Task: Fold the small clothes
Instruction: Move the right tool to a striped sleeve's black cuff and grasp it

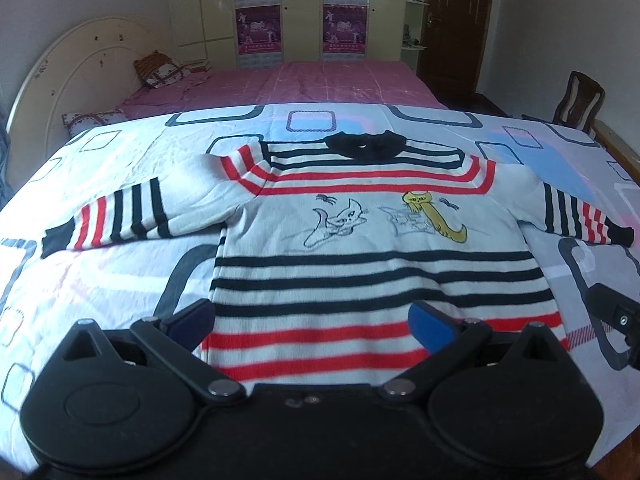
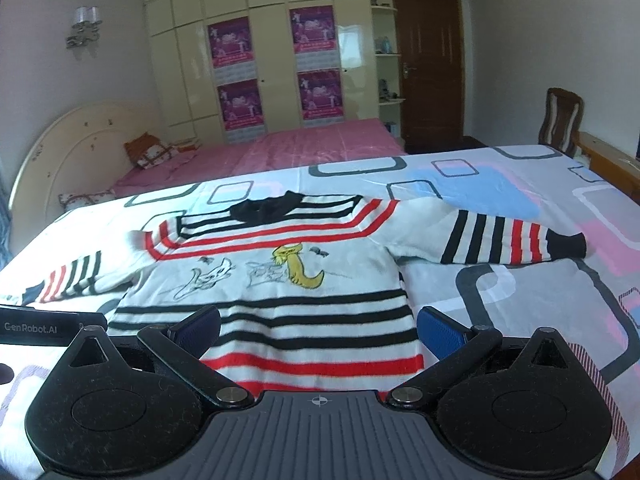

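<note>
The left hand-held gripper [image 1: 312,322] and the right hand-held gripper [image 2: 319,330] are both spread wide, holding nothing, at the striped sweater's [image 1: 372,240] hem, which is cut off by the gripper bodies. The sweater is laid flat mid-frame on the patterned quilt [image 1: 120,280], sleeves outstretched. Bare quilt is seen on either side. The wall lamp [image 2: 84,26] at upper left is shown only in the right view.

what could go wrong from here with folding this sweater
Both grippers, left and right, sit open at the hem of the sweater, nothing grasped yet.

1. Closing here may pinch only the top layer, or catch the bedsheet underneath, so the fold drags bedding.
2. Both sleeves, left sleeve and right sleeve, lie spread out; folding the body first would likely leave them sticking out.
3. The grippers are close together and could bump.
</note>
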Demonstrator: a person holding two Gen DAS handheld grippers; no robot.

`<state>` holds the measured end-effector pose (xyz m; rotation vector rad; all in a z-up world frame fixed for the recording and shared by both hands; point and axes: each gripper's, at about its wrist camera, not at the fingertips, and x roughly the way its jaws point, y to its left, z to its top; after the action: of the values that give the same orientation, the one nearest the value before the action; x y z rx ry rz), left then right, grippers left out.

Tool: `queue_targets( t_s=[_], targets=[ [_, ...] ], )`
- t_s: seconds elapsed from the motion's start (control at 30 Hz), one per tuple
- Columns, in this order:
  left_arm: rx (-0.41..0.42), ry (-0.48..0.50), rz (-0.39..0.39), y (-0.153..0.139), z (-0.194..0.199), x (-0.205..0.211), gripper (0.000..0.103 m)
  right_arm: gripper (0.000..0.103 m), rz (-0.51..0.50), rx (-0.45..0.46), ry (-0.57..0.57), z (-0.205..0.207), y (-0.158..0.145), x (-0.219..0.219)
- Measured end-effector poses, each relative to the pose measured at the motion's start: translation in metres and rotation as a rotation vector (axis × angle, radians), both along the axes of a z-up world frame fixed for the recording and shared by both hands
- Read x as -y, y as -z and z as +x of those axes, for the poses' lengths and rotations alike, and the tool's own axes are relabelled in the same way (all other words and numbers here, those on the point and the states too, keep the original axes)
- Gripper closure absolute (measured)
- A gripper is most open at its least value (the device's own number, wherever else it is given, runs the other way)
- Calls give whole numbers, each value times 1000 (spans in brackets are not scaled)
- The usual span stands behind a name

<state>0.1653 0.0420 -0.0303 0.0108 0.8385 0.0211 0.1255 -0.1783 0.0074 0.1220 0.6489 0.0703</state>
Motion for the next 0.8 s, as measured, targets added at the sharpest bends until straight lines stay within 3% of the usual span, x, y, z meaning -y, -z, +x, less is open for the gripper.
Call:
queue_targets(
  t_s=[0.4,0.8],
  targets=[
    [-21,14,-13,13,57,-17,0,0,-24,2,73,45,5,-1],
    [-4,-32,-37,24,94,9,0,0,3,1,72,103,19,61]
  ],
)
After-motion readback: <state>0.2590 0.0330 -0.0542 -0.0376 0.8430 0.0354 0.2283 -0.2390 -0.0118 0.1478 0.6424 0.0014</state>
